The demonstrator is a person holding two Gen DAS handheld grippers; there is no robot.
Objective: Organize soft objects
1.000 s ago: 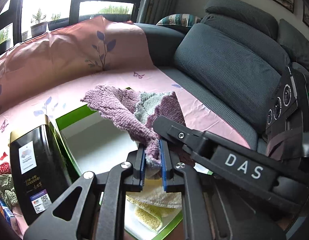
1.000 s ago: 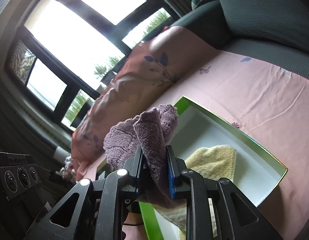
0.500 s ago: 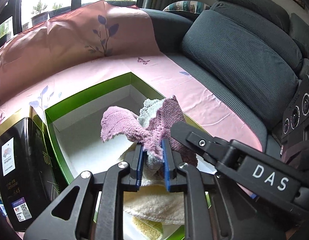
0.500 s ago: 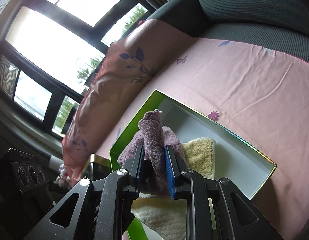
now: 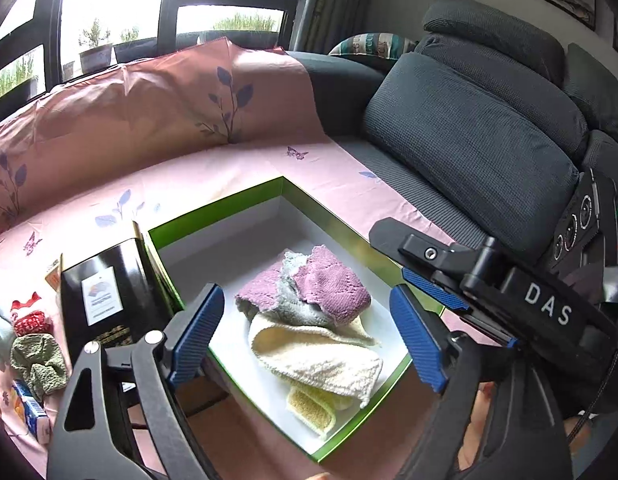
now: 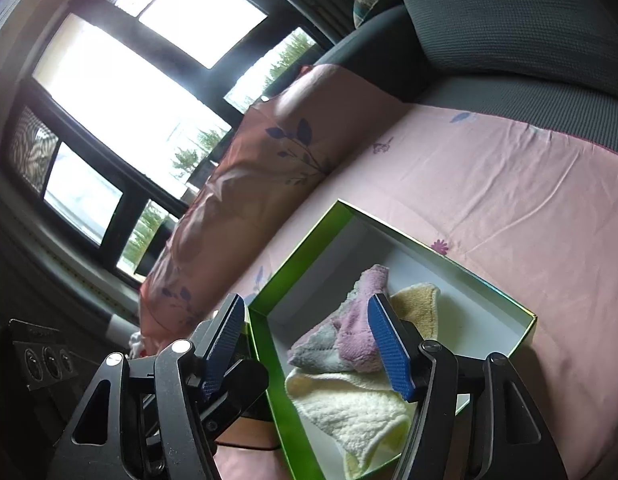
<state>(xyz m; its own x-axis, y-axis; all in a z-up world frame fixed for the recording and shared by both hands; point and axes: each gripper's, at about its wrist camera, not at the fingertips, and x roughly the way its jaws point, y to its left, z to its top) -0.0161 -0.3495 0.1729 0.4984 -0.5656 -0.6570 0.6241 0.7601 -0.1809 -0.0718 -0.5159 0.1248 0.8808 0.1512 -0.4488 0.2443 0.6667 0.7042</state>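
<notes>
A purple-and-grey knitted cloth [image 5: 309, 292] lies loosely folded on a cream towel [image 5: 321, 360] inside a green-rimmed white box [image 5: 329, 216]. My left gripper [image 5: 307, 338] hovers above them with its jaws opening wide; the cloth shows below the gap and neither pad touches it. In the right wrist view the same cloth [image 6: 349, 340] and cream towel [image 6: 349, 404] rest in the box [image 6: 429, 236]. My right gripper [image 6: 307, 344] is over the box's near corner, its jaws opening, and nothing is pinched between them.
A black tin [image 5: 105, 300] stands against the box's left wall. Small knitted pieces, green [image 5: 37, 360] and red [image 5: 29, 320], lie further left. A pink sheet [image 5: 149, 176] covers the seat, and dark sofa cushions [image 5: 469, 152] rise on the right.
Both grippers held the purple cloth up and lowered it into the box. Now both have let go and drawn back, and the cloth lies on the cream towel.
</notes>
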